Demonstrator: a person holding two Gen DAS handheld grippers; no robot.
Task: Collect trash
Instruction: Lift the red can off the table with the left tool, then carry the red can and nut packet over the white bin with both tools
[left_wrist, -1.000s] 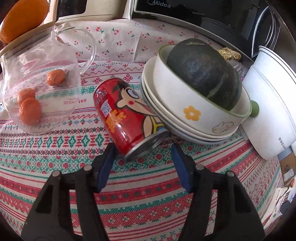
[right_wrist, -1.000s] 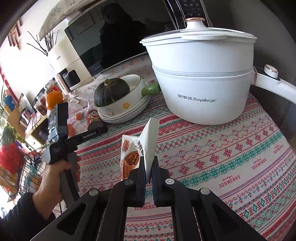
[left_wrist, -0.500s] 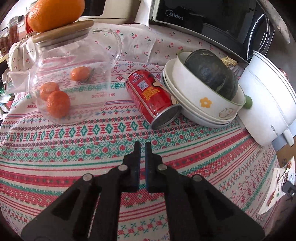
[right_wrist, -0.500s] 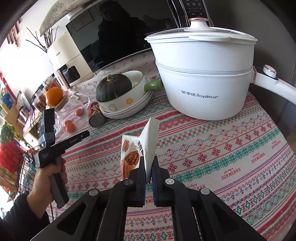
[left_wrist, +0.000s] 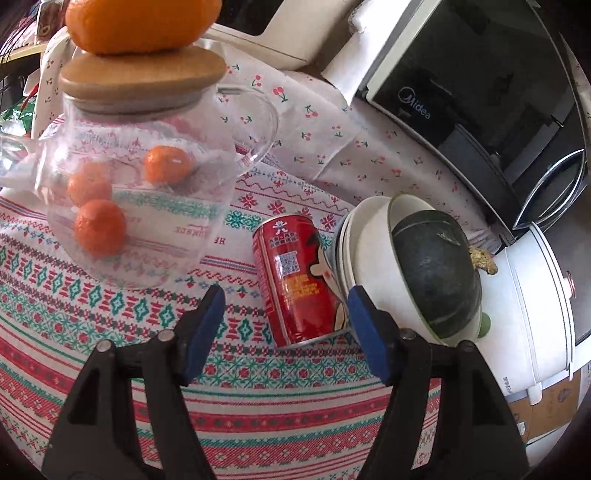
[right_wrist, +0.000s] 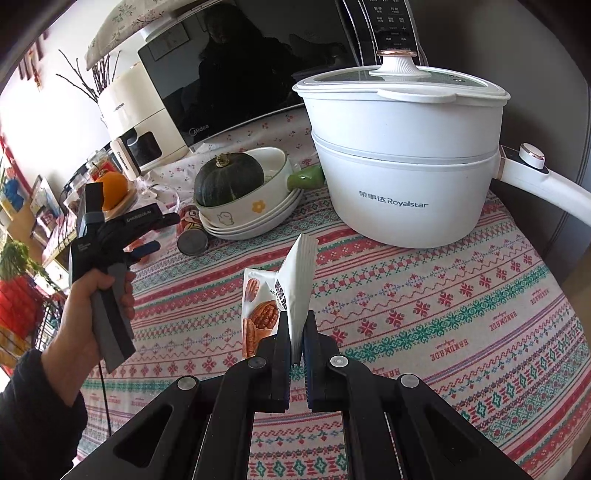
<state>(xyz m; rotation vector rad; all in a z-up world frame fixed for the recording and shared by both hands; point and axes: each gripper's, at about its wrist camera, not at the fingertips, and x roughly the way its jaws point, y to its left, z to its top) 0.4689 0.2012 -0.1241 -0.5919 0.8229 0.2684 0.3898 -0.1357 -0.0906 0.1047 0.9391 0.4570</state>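
Here my left tongs (left_wrist: 282, 321) gape wide at a red cartoon can (left_wrist: 297, 280) lying down; right tongs (right_wrist: 295, 332) pinch a nut wrapper (right_wrist: 291, 291).

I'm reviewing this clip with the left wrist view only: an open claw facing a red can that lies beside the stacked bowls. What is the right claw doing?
Observer: The right claw is shut on a snack wrapper, which stands upright above the tablecloth.
Reviewer: I see only a slice of the white pot. Is it covered?
Observer: Yes, the white pot has its lid on, with a knob on top.
Reviewer: Anything printed on that wrapper?
Observer: Pictures of nuts show on its lower left side.
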